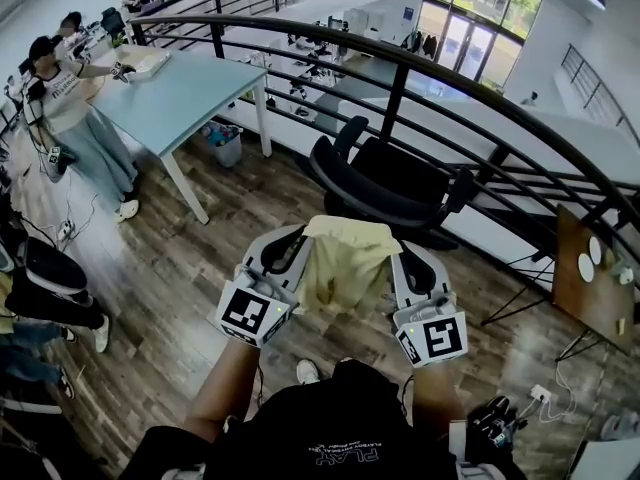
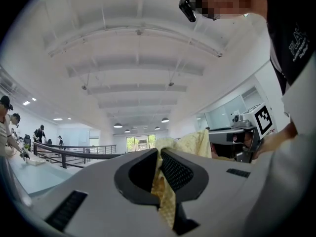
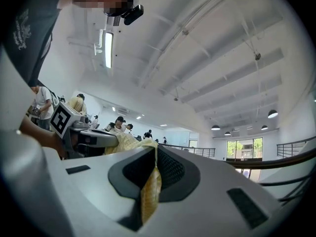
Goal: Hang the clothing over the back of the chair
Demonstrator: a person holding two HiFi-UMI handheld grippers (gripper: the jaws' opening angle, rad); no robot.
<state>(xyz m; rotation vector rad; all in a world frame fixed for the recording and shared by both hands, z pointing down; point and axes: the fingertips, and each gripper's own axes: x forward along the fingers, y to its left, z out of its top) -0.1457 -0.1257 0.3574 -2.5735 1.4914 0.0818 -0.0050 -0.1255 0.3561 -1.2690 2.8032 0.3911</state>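
Wood floor (image 1: pixel 200 258) bounded by a curved black railing (image 1: pixel 400 78). A black chair (image 1: pixel 395 183) stands beside the railing. Yellow clothing (image 1: pixel 345 258) hangs in the air just short of the chair's back, spanning left gripper (image 2: pixel 159 169) and right gripper (image 3: pixel 154 171). Each gripper's jaws are clenched on a fold of the cloth.

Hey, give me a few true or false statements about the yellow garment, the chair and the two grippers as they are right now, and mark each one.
1. The left gripper and the right gripper are both shut on the yellow garment. True.
2. The garment already hangs over the back of the black office chair. False: it is held up between the grippers, not on the chair.
3. The chair stands beside a dark railing. True.
4. The table is red. False: it is light blue.
5. Someone sits on the chair. False: its seat is empty.
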